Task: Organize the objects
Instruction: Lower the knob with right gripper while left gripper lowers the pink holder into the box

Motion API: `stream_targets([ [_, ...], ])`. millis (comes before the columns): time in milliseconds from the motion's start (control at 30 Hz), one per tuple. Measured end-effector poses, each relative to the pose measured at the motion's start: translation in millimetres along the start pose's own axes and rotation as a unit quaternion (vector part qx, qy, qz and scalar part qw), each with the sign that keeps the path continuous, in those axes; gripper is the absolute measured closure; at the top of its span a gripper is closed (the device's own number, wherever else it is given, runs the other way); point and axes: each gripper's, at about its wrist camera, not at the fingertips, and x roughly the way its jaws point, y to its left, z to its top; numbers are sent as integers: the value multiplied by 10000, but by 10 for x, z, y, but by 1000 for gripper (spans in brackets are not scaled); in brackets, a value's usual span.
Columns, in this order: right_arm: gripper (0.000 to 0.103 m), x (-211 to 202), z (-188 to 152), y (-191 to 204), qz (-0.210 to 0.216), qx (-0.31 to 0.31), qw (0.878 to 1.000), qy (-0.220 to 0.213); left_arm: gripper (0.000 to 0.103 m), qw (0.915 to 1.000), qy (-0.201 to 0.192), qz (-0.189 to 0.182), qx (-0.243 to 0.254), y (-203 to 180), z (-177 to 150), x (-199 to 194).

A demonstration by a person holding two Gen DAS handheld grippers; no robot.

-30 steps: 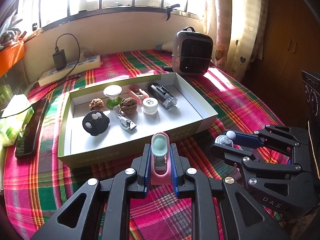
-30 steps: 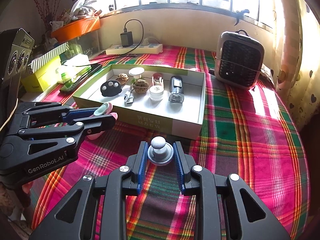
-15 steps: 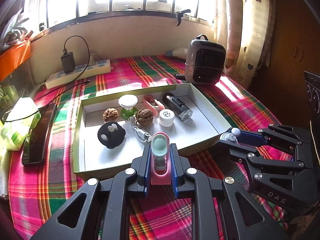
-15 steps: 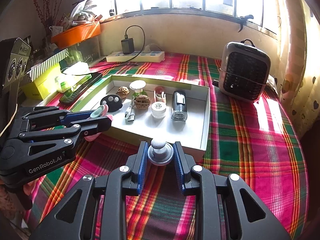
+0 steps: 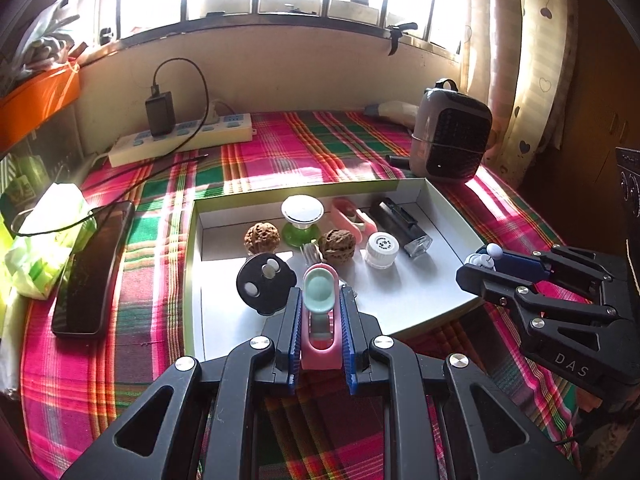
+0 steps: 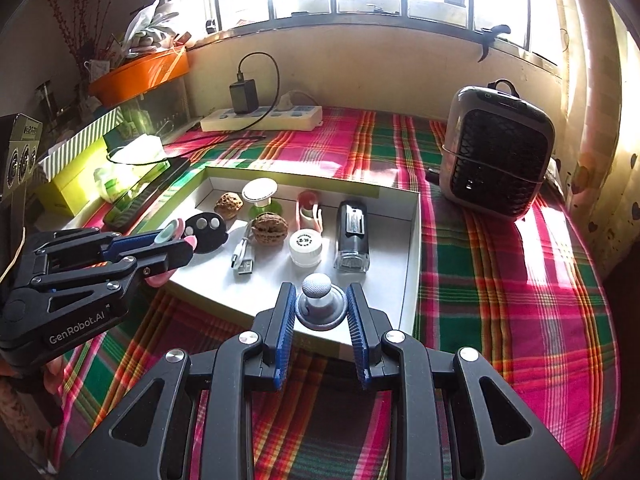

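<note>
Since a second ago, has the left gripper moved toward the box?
Yes. The left gripper, shut on the pink clip, has moved forward: its tips now overlap the box's near rim, over the floor, where before they stopped short.

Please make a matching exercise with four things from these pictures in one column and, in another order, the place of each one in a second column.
Things:
1. pink clip
2. grey knob
3. white cap
4. heater

Places:
A. on the plaid cloth, right of the box
B. between the pads of the right tool
C. inside the box
D. between the pads of the left tool

Pairs: 1-D, 2-B, 3-C, 4-A
</note>
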Motion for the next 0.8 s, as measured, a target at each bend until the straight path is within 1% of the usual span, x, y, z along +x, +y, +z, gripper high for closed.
stream_targets([
  [167, 76, 114, 55, -16, 61, 32, 9999, 77, 87, 9998, 22, 83, -154, 101, 27, 57],
  [433, 76, 248, 130, -49, 33, 21, 9998, 169, 87, 9996, 70, 183, -200, 174, 60, 140],
  [633, 76, 359, 153, -46, 44, -54, 9995, 309, 87, 9995, 149, 209, -202, 191, 57, 212],
  [800, 76, 431, 148, -49, 85, -37, 9991, 413, 87, 9993, 269, 152, -209, 201, 49, 285],
])
